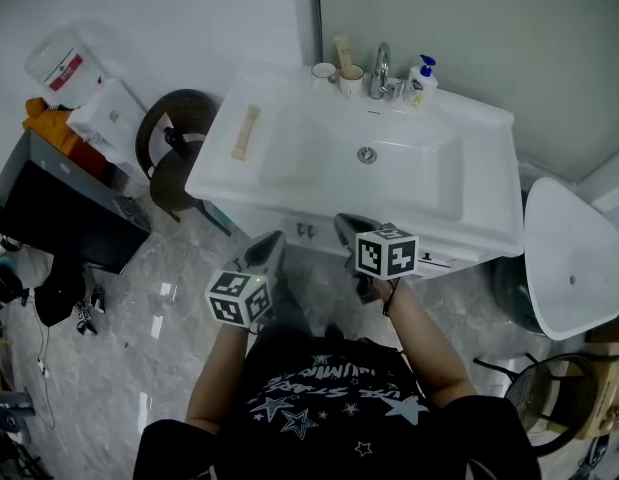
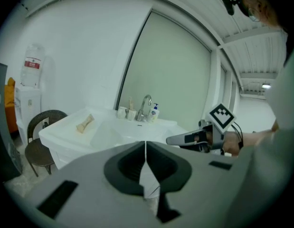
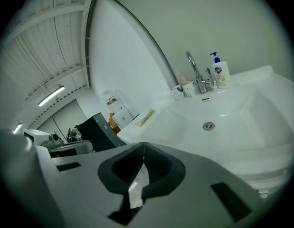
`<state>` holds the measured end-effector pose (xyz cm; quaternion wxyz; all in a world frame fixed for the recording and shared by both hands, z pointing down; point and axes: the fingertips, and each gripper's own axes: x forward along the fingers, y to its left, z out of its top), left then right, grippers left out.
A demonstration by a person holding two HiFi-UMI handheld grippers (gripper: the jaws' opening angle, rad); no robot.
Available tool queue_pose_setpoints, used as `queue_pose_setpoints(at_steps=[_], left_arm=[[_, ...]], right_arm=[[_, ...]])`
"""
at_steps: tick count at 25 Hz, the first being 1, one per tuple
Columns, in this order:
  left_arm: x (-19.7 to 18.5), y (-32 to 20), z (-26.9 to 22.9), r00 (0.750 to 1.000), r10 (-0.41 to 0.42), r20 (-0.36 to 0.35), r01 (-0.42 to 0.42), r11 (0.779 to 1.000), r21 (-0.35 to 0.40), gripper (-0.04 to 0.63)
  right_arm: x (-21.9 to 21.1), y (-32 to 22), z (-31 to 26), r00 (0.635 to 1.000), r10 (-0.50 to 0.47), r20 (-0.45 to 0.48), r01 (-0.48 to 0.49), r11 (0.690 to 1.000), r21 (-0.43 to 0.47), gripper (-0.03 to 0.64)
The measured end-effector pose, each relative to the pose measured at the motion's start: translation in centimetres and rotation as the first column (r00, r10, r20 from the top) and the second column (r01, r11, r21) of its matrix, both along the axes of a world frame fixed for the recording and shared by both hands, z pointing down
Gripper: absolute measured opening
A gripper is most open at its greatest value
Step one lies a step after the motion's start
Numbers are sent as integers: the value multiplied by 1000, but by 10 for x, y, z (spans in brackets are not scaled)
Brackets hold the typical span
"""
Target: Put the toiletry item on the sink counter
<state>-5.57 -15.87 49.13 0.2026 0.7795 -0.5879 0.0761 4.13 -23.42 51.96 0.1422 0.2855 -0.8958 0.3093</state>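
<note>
1. Lying on the sink counter (image 1: pixel 221 171) beside the basin (image 1: pixel 409 173), the toiletry item (image 1: pixel 246 132) is being left untouched.
2. Left gripper (image 1: pixel 270 240) and right gripper (image 1: pixel 346 224) are being held with jaws together — both empty.

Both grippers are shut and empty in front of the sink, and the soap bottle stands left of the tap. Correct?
Not quite: the soap bottle stands right of the tap, not left, as the head view shows. The left gripper and right gripper are indeed shut and empty in front of the sink.
</note>
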Motion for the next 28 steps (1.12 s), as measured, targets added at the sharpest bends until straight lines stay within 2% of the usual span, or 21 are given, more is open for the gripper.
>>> queue_pose_setpoints(at_steps=[4, 12, 17, 23, 28], left_arm=[[3, 16, -4, 999, -35, -2, 35, 999, 8, 20], [12, 29, 2, 999, -33, -4, 32, 999, -26, 19], [9, 28, 2, 999, -32, -21, 32, 999, -26, 20], [12, 47, 11, 998, 5, -61, -8, 999, -40, 20], [5, 74, 13, 997, 40, -70, -43, 998, -49, 20]], right_arm=[[10, 13, 3, 1000, -9, 1, 9, 1000, -2, 15], [19, 14, 7, 1000, -3, 14, 3, 1000, -16, 15], [16, 18, 16, 1000, -11, -20, 11, 1000, -16, 15], [19, 37, 20, 999, 30, -38, -31, 999, -21, 15], [15, 65, 14, 996, 51, -71, -51, 999, 11, 15]])
